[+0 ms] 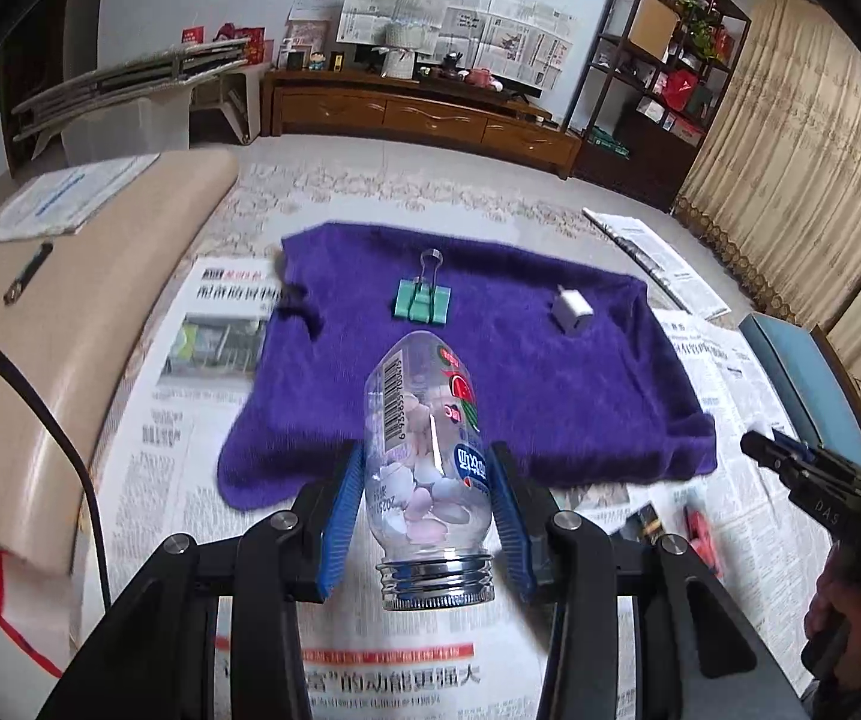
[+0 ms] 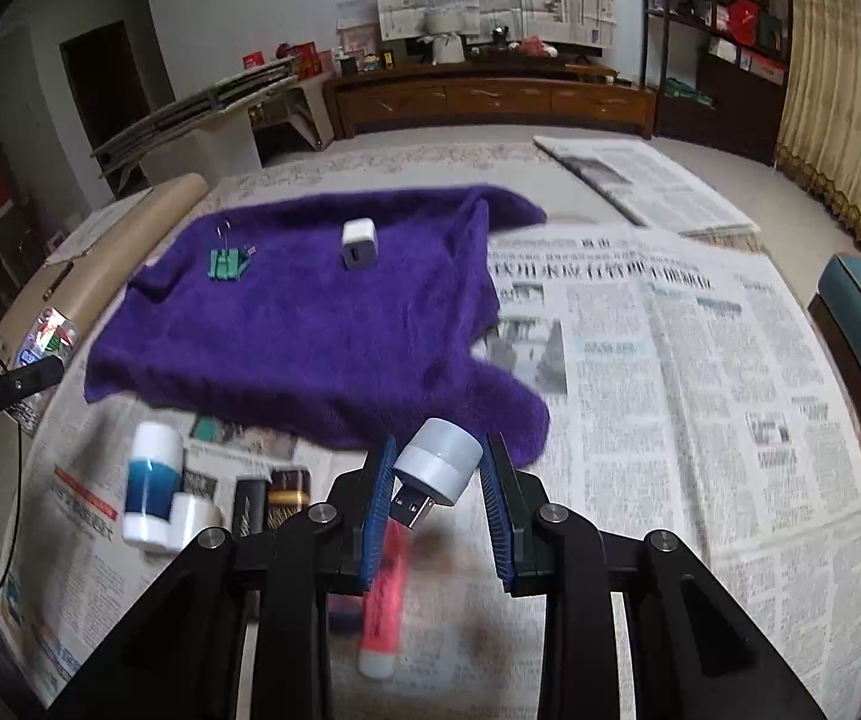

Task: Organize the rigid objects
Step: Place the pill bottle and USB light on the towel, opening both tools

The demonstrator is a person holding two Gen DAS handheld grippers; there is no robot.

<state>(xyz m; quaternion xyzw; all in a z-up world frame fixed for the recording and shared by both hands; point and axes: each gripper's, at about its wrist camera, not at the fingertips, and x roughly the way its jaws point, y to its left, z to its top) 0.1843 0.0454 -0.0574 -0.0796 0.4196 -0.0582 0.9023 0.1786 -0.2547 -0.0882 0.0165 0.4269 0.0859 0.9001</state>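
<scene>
1. The left gripper (image 1: 427, 516) has its jaws closed on a clear plastic bottle (image 1: 427, 468) holding pale candies; the blue pads press its two sides.
2. The bottle's long axis runs near to far along the jaws: its threaded, capless neck points toward the camera and its base toward the purple towel (image 1: 490, 372).
3. The right gripper (image 2: 437, 504) has its jaws gripping a small USB lamp (image 2: 439, 462) by its round grey-and-white head; its axis is tilted, with the metal plug pointing down, near and left.
4. On the towel stand a green binder clip (image 1: 423, 299), left, and a white charger cube (image 1: 571, 311), right, well apart.
5. On the newspaper-covered tabletop (image 2: 700, 360) near the towel's front edge lie a blue-and-white bottle (image 2: 151, 480) and a red tube (image 2: 385, 600), blurred.
</scene>
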